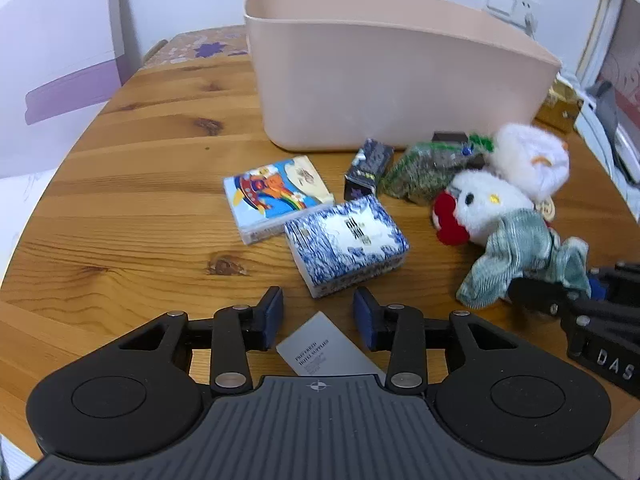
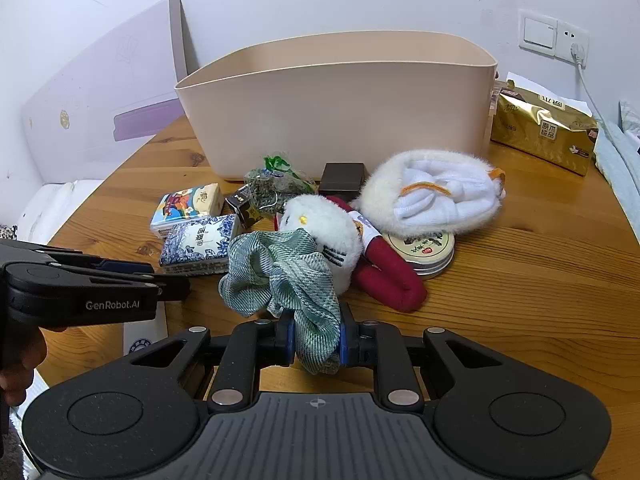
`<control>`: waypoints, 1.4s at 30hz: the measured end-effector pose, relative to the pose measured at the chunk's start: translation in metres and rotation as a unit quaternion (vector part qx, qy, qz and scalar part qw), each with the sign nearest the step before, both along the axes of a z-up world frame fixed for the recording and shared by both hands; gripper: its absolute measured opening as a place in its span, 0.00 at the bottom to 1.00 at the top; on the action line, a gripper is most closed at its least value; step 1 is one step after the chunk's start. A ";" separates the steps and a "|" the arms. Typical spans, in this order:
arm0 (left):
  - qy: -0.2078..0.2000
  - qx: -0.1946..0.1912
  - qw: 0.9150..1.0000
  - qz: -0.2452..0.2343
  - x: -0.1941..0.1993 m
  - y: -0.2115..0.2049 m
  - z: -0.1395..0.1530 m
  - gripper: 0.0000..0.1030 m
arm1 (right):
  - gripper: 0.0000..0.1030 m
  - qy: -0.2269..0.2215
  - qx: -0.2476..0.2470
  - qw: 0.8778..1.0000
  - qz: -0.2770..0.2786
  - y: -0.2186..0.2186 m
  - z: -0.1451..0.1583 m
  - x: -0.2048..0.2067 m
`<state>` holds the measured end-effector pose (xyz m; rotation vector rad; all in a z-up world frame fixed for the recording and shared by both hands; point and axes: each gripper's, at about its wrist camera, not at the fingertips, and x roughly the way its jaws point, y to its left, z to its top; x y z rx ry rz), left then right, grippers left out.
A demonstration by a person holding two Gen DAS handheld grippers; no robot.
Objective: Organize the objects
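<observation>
The right gripper, jaws pinching a crumpled green-grey fabric scrunchie low on the wooden surface, sits directly before the open beige plastic bin; the left gripper, jaws spread, holds nothing.

A pale pink bin, a green-striped scrunchie, and a blue-and-white patterned tissue pack.

Wall switch and socket behind; white board left
</observation>
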<state>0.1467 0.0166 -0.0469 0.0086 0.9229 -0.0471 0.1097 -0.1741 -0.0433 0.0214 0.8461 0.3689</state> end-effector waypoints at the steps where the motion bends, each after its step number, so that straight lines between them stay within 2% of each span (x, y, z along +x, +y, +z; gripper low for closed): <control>1: -0.004 0.001 1.000 0.002 -0.001 0.001 0.002 0.48 | 0.18 0.000 0.000 1.000 0.000 0.000 0.000 0.000; 2: -0.008 0.002 1.000 0.004 -0.002 0.001 0.005 0.56 | 0.18 0.000 0.000 1.000 -0.001 -0.001 0.000 0.000; 3: -0.013 0.004 1.000 0.006 -0.004 0.001 0.008 0.61 | 0.18 0.001 0.000 1.000 -0.001 -0.001 0.000 0.000; 8: -0.007 -0.007 1.000 0.018 -0.010 0.005 0.013 0.62 | 0.19 -0.002 0.003 1.000 -0.001 -0.001 0.001 -0.003; 15: 0.035 -0.045 0.998 0.038 -0.022 0.009 0.005 0.62 | 0.19 -0.008 0.007 1.000 0.005 0.001 0.004 -0.011; 24: 0.054 -0.037 0.997 0.031 -0.031 -0.001 0.000 0.62 | 0.19 -0.013 0.010 1.000 0.008 0.000 0.007 -0.020; 25: 0.053 -0.030 0.998 0.028 -0.032 -0.003 0.000 0.61 | 0.19 -0.014 0.010 1.000 0.008 0.000 0.007 -0.020; 26: 0.049 -0.025 0.998 0.024 -0.032 -0.005 -0.001 0.55 | 0.19 -0.015 0.010 1.000 0.007 0.000 0.008 -0.021; 27: 0.043 -0.019 0.999 0.018 -0.034 -0.007 -0.001 0.44 | 0.19 -0.015 0.011 1.000 0.007 -0.001 0.009 -0.022; 29: 0.038 -0.014 0.999 0.016 -0.034 -0.007 -0.001 0.34 | 0.19 -0.017 0.012 1.000 0.005 -0.002 0.010 -0.022; 34: 0.030 -0.030 0.999 0.023 -0.034 0.001 0.001 0.33 | 0.19 -0.026 0.013 1.000 0.001 -0.003 0.015 -0.024; 42: -0.039 -0.005 0.999 0.018 -0.036 0.006 0.038 0.32 | 0.18 -0.062 0.018 0.998 -0.012 -0.008 0.036 -0.023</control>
